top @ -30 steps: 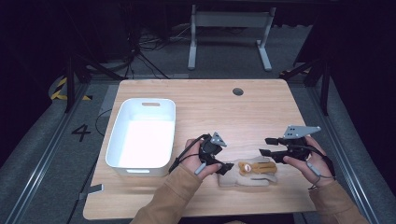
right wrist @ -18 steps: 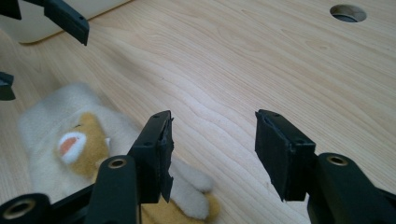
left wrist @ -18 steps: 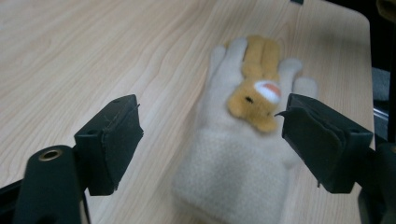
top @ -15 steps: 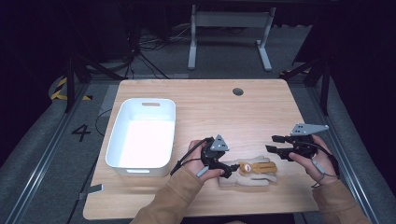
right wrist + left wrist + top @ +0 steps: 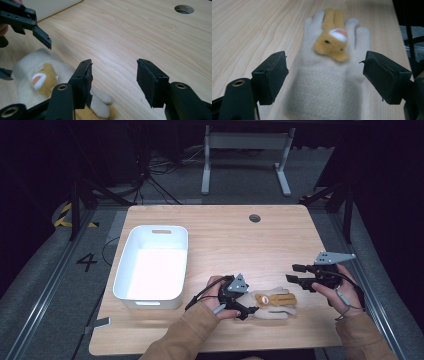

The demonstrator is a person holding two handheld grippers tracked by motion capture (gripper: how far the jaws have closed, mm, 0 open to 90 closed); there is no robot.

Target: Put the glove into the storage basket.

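The left hand-held gripper [image 5: 324, 82] has closed in, jaws spread around the glove [image 5: 329, 75], while the right hand-held gripper [image 5: 300, 274], also spread, has backed off.

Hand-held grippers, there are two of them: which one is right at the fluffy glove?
The left hand-held gripper. Its open jaws straddle the cuff of the cream glove with the orange animal face, while the right hand-held gripper hangs open off beyond the glove's fingertips.

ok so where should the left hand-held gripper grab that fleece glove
Probably at the cuff of the glove. It lies flat with the cuff toward the open left hand-held gripper, whose jaws already straddle it. Come in low from the cuff end; the plain band avoids the plush animal.
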